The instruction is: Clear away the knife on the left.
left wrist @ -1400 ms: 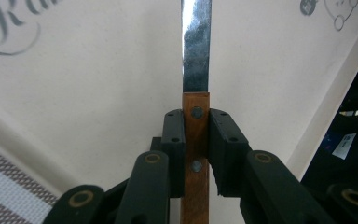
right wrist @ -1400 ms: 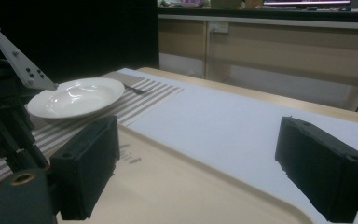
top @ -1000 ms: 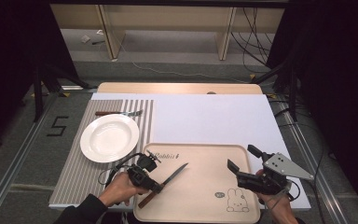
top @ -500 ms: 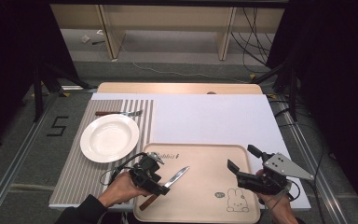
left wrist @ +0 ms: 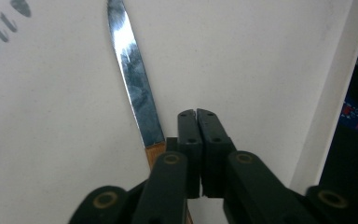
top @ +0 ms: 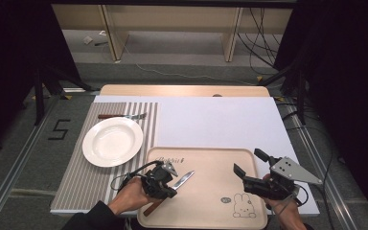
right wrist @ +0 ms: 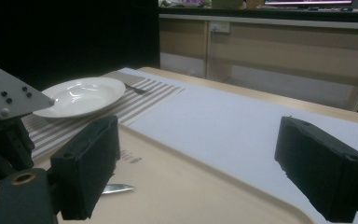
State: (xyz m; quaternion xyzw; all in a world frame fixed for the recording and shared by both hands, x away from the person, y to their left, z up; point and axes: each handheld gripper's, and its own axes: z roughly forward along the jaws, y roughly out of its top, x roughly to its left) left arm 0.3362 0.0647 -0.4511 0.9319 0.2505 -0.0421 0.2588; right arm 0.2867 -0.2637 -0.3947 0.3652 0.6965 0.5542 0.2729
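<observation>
I am working at a pale wooden table covered by a white mat, with a striped placemat lying at the left of the high view. On it a white plate is sitting, and a second knife is lying just beyond it. A beige tray with a rabbit print is occupying the lower middle. My left claw is resting with its jaws pressed together, beside a wooden-handled knife lying on the tray's left part. My right claw is hovering over the tray's right edge, jaws wide apart and empty. Grey floor, cables and wooden furniture legs are showing at the top, dark curtains at both sides.
</observation>
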